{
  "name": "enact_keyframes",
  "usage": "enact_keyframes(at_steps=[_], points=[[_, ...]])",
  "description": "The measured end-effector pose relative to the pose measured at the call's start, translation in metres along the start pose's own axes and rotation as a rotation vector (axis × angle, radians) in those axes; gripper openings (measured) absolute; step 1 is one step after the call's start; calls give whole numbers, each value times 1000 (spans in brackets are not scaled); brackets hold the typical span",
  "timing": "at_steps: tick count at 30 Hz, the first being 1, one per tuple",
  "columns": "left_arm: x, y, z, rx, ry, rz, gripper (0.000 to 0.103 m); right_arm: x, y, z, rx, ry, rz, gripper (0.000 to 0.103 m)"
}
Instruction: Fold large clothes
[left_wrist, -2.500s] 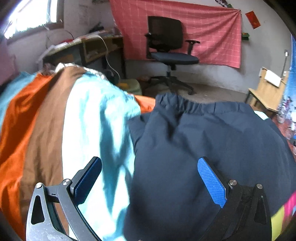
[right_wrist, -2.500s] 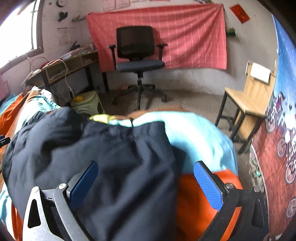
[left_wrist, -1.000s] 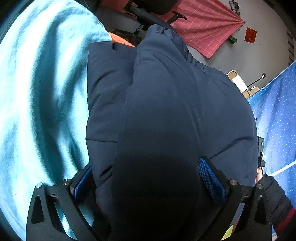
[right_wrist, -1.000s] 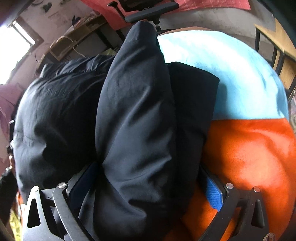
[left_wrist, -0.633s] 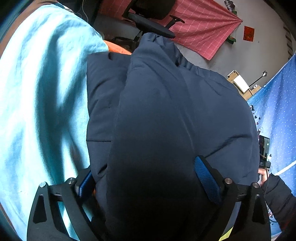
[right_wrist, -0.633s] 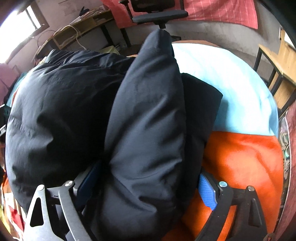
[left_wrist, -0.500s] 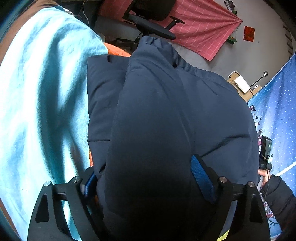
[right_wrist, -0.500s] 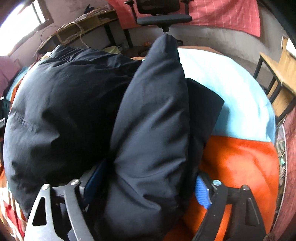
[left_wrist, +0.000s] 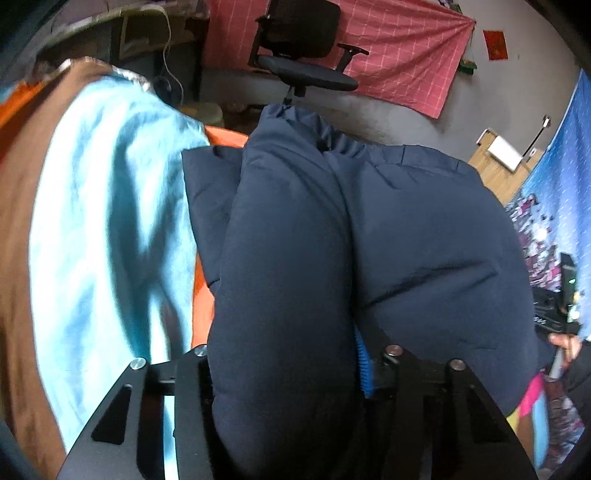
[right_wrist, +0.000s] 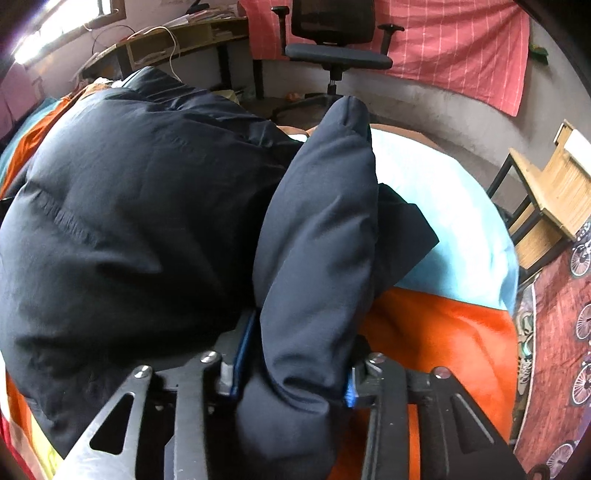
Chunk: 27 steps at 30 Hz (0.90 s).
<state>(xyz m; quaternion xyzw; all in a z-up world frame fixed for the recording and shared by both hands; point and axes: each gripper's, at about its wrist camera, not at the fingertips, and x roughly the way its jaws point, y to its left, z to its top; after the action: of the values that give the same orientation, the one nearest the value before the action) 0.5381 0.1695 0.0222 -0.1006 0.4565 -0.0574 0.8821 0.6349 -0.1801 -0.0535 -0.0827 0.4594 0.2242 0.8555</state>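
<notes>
I've got both grippers tilted steeply down at the bed. L gripper jaws closing, squeezing a puffy sleeve of the navy padded jacket between the pads. R gripper same: jaws closing, pinching the other sleeve roll. Jacket lies bunched on the blanket, w/ light-blue, orange & brown stripes. Room beyond: office chair, pink checked cloth on the wall, wooden chair at right, desk by the window.
</notes>
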Motion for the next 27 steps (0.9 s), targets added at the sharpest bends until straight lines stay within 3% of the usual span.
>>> enact_keyframes(at_steps=[4,7,11,13,22,27], points=[[0,-18,-9,41,-25,85,36,-4,11,0,-16,-19,-49,27],[3,-25,-17,67,-47,121,34,-8,31,-8,-95,-55,-144,24],[9,-30,-27,103,-73,159,32,-9,68,-24,-278,-115,-338,22],[16,-31,-24,122,-73,173,32,-7,73,-30,-314,-128,-385,22],[21,-33,-21,106,-73,182,31,-1,66,-29,-249,-125,-371,22],[10,-37,-22,105,-83,195,25,-5,70,-29,-237,-125,-379,22]])
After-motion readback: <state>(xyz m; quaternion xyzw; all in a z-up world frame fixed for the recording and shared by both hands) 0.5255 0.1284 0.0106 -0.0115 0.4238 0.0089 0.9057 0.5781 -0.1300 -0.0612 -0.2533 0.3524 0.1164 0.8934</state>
